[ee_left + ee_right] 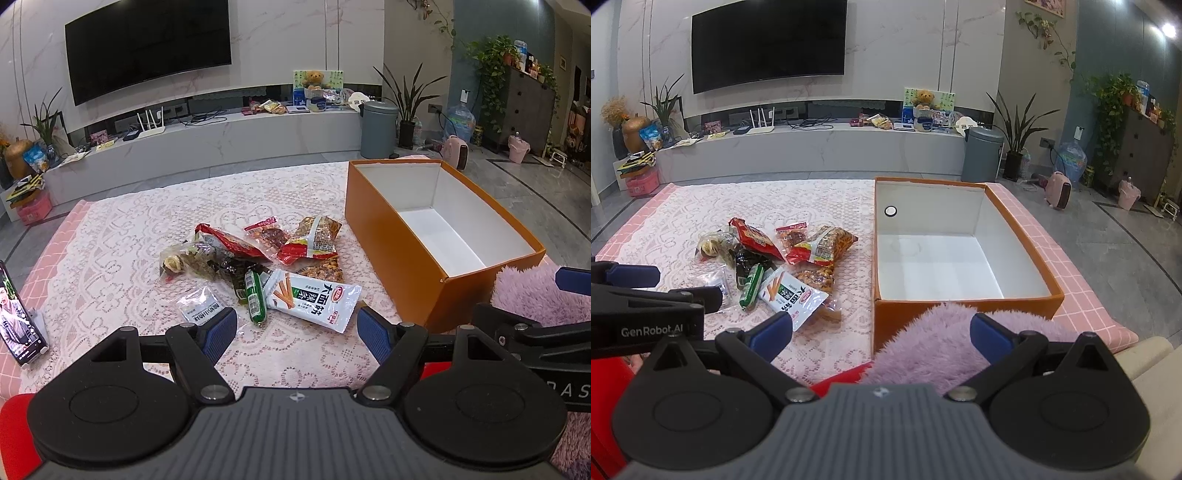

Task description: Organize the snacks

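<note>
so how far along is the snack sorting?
Nothing done yet: the orange box is empty. Nothing in hand: left gripper and right gripper are both open. All left: the snack pile, including the white packet and green sausage, still lies on the tablecloth.

Lying in a heap at the middle of the table: the snack packets, overlapping one another. Sitting to their right, apart from them, on the same table: the open box, nothing showing inside. Leaning at the near left edge: a phone, propped upright on what is perhaps a small stand. Resting nearest in the heap: the sausage stick, partly under the flat packet just right of it.
</note>
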A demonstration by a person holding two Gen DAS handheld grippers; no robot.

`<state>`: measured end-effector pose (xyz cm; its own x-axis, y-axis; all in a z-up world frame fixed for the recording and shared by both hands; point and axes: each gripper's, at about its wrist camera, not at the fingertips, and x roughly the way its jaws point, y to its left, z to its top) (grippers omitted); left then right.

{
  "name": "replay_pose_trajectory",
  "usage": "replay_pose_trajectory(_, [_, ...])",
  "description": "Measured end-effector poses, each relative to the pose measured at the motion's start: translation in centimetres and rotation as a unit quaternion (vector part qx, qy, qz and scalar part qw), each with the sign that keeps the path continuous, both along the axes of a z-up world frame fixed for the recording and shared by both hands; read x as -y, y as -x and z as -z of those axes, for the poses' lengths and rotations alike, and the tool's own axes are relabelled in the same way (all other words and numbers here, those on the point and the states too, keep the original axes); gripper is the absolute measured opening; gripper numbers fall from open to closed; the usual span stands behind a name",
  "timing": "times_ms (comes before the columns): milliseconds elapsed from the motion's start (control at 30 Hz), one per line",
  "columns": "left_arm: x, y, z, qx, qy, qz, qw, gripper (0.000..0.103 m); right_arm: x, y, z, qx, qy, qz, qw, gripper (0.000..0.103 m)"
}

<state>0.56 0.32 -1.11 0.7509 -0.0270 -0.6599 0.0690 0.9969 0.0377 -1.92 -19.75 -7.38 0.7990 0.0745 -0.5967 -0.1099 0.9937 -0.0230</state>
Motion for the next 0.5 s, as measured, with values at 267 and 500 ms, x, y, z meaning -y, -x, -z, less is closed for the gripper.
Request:
replay_pose_trajectory(267, [-0.61, -0.02, 0.45, -0.002, 0.005, -0.005, 1.0000, 0.087, -0.20, -0.20, 0.13, -0.003, -0.002, -0.002, 1.000, 0.100])
replay_pose_trajectory(500, [-0.90, -0.11, 0.45, -0.003, 0.010, -0.007, 0.9999, 0.087, -0.51, -0.38, 0.23, -0.007, -0.001, -0.004, 1.000, 0.100])
